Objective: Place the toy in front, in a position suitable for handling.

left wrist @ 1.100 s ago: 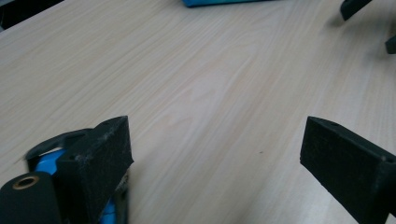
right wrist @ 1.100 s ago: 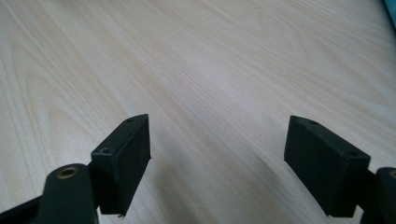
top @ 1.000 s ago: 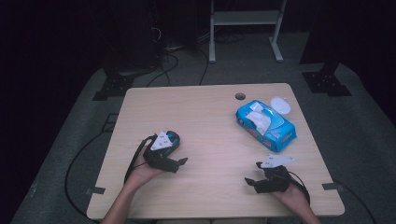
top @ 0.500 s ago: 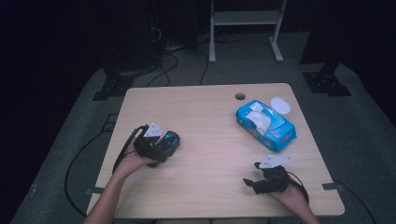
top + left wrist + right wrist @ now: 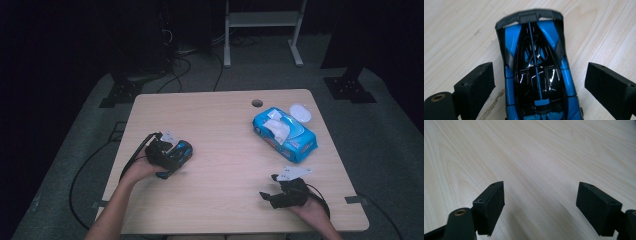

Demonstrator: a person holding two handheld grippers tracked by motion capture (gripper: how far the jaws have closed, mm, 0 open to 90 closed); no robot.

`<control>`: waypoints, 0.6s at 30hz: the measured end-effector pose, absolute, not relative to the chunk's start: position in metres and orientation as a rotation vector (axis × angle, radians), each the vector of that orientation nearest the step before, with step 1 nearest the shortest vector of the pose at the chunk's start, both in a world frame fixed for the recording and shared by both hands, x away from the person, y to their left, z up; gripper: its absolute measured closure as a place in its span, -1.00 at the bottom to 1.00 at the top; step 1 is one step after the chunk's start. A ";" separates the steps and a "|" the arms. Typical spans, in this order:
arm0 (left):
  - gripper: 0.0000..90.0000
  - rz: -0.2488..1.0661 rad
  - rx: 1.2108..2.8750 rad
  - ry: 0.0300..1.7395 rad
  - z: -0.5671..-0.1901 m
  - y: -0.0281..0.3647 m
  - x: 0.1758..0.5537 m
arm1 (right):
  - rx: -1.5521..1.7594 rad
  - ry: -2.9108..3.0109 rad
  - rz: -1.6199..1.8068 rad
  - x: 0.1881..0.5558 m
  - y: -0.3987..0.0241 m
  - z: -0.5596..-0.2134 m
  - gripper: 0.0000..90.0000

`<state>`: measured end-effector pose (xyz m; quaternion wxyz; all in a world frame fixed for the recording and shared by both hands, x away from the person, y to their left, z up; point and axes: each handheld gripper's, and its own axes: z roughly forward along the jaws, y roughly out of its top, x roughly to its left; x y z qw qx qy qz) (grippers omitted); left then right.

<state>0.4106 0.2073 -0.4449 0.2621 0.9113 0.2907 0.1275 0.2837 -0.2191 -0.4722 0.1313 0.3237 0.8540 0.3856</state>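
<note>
The left gripper [image 5: 537,82] has been moved left; its spread jaws straddle the toy car [image 5: 536,72], ungrasped. The right gripper [image 5: 540,205] is released.

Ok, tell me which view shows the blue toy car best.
The left gripper view: the blue toy car appears from above, close up, between the open jaws of the left hand-held gripper, with gaps on both sides. The high view gives a small blue patch by that gripper. The right gripper view looks at bare table.

A glossy blue-and-black plastic toy car [image 5: 536,75] is gleaming at the frame's centre on the pale, smooth wood-grain table [image 5: 461,32]; the left gripper [image 5: 537,82] is showing matt black pads [image 5: 477,82]
</note>
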 end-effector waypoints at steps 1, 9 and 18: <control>-0.81 0.342 2.474 0.793 -0.446 0.208 0.412 | 0.937 2.480 1.120 0.284 -0.219 -0.472 -0.52; -0.71 0.296 2.513 0.833 -0.456 0.208 0.416 | 0.928 2.479 1.119 0.282 -0.220 -0.471 -0.52; -0.60 0.244 2.505 0.844 -0.457 0.211 0.417 | 0.923 2.481 1.115 0.282 -0.220 -0.471 -0.52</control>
